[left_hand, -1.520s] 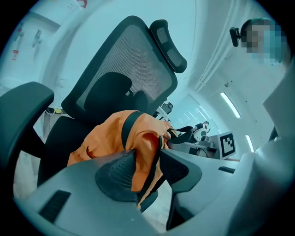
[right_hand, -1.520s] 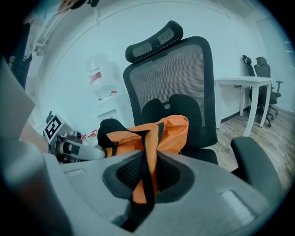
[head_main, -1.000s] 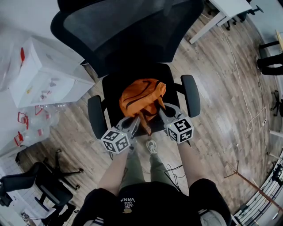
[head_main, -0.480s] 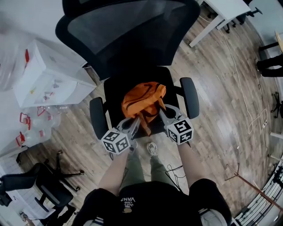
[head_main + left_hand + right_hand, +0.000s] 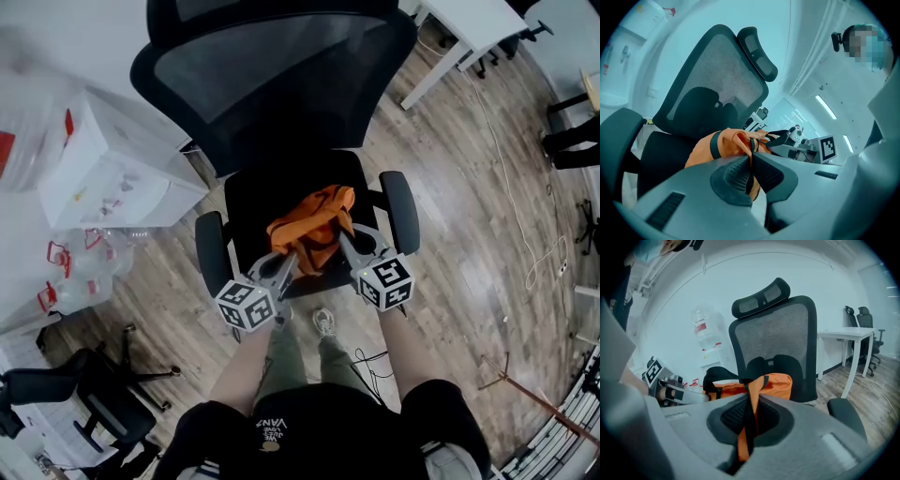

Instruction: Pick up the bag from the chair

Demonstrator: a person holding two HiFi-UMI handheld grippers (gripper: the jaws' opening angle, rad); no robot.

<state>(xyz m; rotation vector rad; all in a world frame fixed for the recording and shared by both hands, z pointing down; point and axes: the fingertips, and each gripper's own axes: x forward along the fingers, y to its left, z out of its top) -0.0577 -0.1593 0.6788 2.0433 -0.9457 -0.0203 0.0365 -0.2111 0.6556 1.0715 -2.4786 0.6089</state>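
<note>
Bag in left gripper and right gripper, perhaps off chair

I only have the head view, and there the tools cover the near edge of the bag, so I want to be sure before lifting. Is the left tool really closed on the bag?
Observer: Yes. The left gripper view shows the left tool shut on a fold of the orange bag, with fabric pinched between the pads.
Operator: And what does the right tool hold, fabric too?
Observer: No. The right gripper view shows the right tool shut on an orange and black strap, which runs down between the pads.
</note>
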